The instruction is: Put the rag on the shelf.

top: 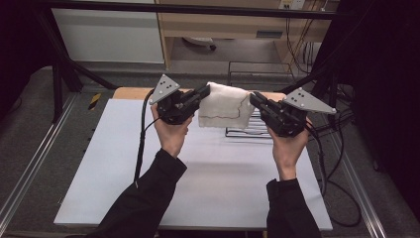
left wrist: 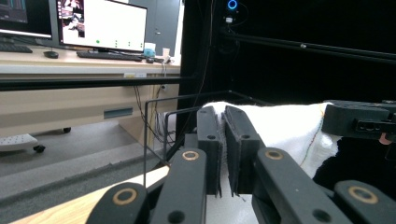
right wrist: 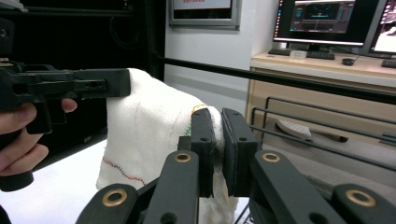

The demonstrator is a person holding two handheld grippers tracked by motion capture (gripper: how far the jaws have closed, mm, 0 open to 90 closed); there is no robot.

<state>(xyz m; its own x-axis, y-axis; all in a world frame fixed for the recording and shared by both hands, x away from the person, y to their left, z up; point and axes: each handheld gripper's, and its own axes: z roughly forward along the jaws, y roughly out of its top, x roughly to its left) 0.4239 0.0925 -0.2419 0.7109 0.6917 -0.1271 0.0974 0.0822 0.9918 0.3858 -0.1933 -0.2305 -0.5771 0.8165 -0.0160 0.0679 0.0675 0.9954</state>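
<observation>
In the high view, the wire rack (top: 246, 130) at centre right is largely hidden behind the white cloth (top: 225, 106). The cloth corners are covered by the left gripper (top: 204, 91) and right gripper (top: 255, 99). Both sleeves are cut off at the bottom edge.

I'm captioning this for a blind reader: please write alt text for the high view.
Two hands hold a white cloth up between them, the left claw and right claw each shut on an upper corner. Below lie a white table and a black wire rack.
</observation>
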